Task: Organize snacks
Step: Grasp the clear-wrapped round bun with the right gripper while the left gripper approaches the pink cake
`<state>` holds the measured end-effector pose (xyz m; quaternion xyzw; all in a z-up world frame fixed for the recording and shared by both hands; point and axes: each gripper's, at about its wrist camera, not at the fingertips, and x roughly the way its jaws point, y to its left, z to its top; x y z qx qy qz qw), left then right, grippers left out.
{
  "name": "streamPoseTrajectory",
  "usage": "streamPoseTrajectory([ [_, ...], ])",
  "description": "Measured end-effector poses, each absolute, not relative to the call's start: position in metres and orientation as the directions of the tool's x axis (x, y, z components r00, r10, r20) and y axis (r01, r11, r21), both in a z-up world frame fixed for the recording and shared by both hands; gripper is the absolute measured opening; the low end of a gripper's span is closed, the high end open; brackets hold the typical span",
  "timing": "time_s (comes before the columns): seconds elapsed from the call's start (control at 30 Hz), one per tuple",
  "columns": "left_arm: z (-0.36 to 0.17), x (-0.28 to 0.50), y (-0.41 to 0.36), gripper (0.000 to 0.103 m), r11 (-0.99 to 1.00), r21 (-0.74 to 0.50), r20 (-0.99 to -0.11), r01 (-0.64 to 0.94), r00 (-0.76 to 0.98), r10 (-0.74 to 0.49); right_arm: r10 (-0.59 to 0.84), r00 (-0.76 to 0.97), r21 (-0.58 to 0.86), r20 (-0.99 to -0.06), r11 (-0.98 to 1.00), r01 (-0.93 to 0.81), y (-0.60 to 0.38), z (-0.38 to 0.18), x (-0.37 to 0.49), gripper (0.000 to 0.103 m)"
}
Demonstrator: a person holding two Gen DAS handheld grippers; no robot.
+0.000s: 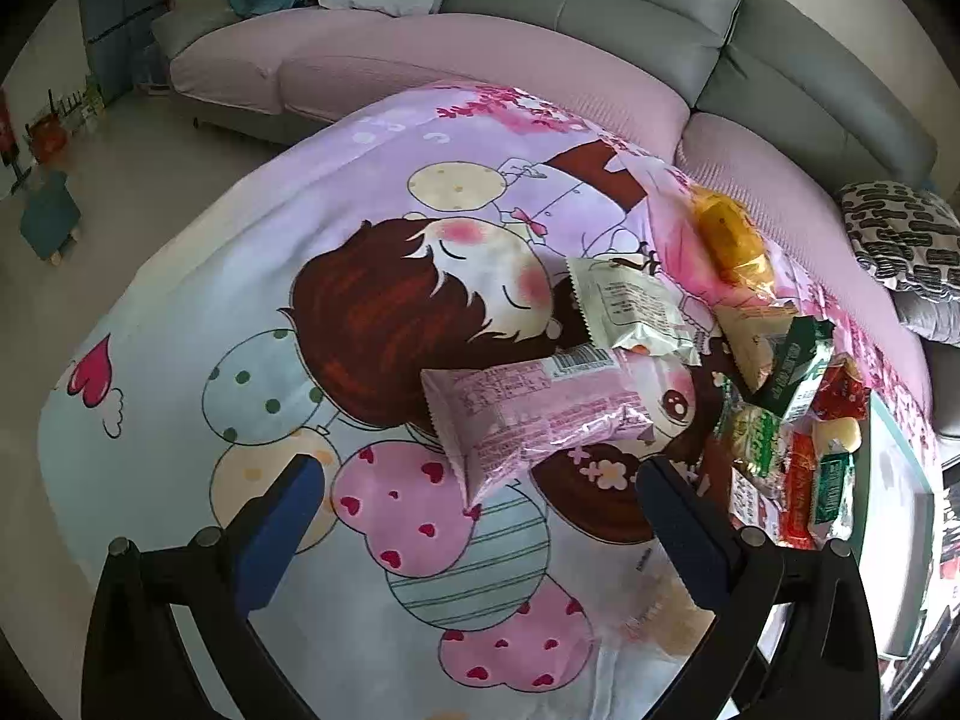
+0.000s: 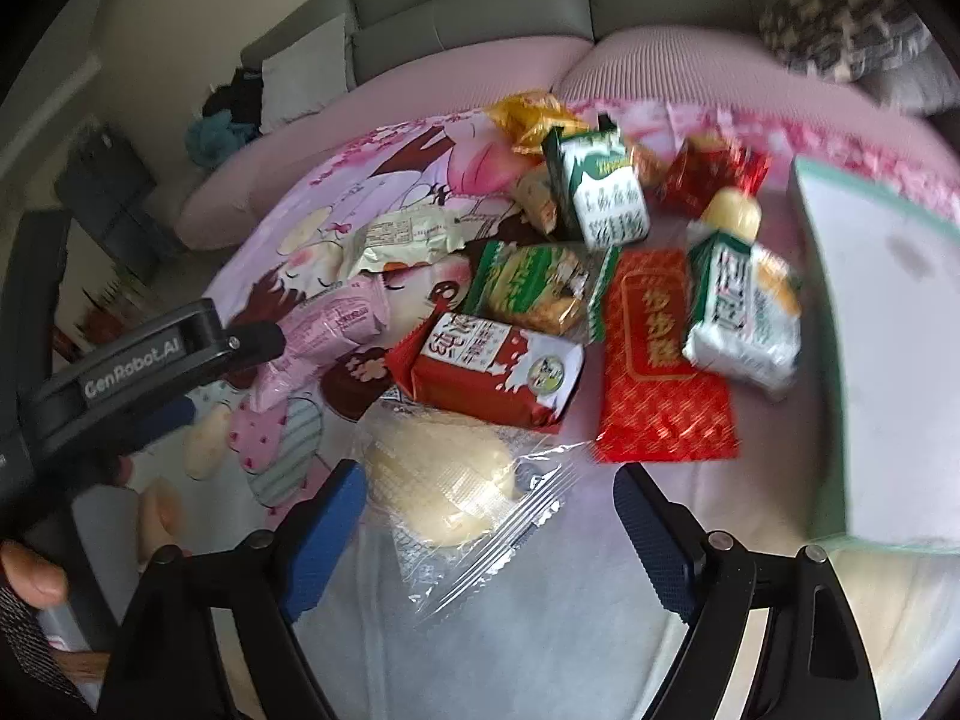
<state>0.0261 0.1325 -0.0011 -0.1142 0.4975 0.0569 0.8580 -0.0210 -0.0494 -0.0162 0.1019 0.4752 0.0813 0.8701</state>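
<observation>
The right gripper (image 2: 489, 516) is straddling a clear-wrapped pastry (image 2: 444, 486) at the near edge of the snack pile on the tabletop, its jaws apart and not pressing. Squeezing the bun's middle, not the loose film, should work best. The left gripper (image 1: 480, 516) is hanging open around a pink packet (image 1: 528, 414).

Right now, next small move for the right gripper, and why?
Probably ease the right gripper forward and down, then close on the clear-wrapped bun. Its jaws are open with the bun lying between them, nearer the left pad, not yet pinched. The left gripper is lined up on the pink packet.
</observation>
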Motion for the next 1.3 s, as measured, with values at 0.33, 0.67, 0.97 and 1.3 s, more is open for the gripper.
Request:
streamPoseTrajectory([
  [0.33, -0.012, 0.029, 0.137, 0.103, 0.974, -0.075, -0.906, -0.212, 0.422, 0.022, 0.246, 0.549, 0.158, -0.798, 0.966, -0.203, -0.022, 0.002, -0.012, 0.087],
  [0.67, -0.016, 0.028, 0.150, 0.103, 0.967, -0.086, -0.915, -0.242, 0.404, 0.020, 0.250, 0.470, 0.143, -0.847, 0.957, -0.252, -0.014, -0.016, -0.011, 0.085],
  [0.97, -0.016, 0.028, 0.154, 0.103, 0.964, -0.106, -0.914, -0.245, 0.406, 0.002, 0.224, 0.421, 0.124, -0.879, 0.960, -0.252, -0.007, -0.027, -0.024, 0.080],
  [1.3, -0.017, 0.028, 0.151, 0.103, 0.968, -0.091, -0.915, -0.233, 0.404, 0.011, 0.277, 0.385, 0.175, -0.880, 0.944, -0.279, 0.004, -0.040, 0.000, 0.078],
])
